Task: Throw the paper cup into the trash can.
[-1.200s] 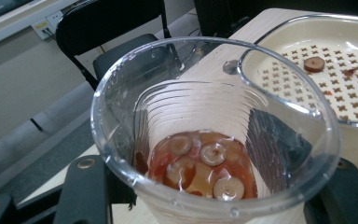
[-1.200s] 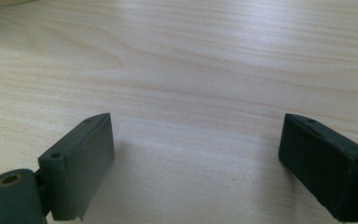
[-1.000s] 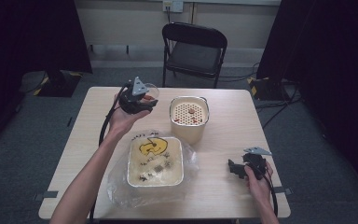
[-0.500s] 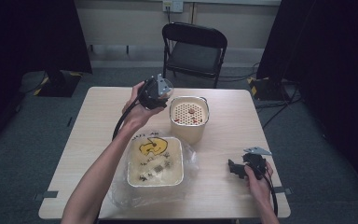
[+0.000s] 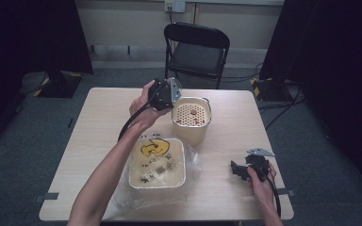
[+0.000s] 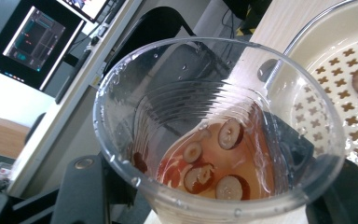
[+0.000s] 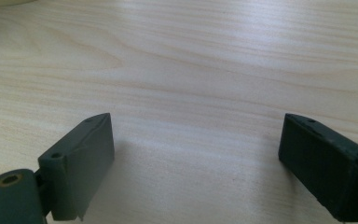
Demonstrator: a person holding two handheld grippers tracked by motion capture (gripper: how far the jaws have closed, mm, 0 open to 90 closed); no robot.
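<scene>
1. My left tool (image 5: 164,94) grips a clear cup (image 6: 219,135), tipped beside the strainer pot (image 5: 192,117). I think that is so the red slices (image 6: 214,163) and juice can go into it.
2. The tub (image 5: 156,162) sits on a plastic bag on the bench (image 5: 99,122), just in front of the pot.
3. My right tool (image 5: 245,168) rests open on the bench, right of the pot, well apart, out of the way.

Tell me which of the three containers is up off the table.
The clear plastic cup, clamped in the left gripper beside the perforated bucket. The bucket and the square tub both stand on the table.
</scene>
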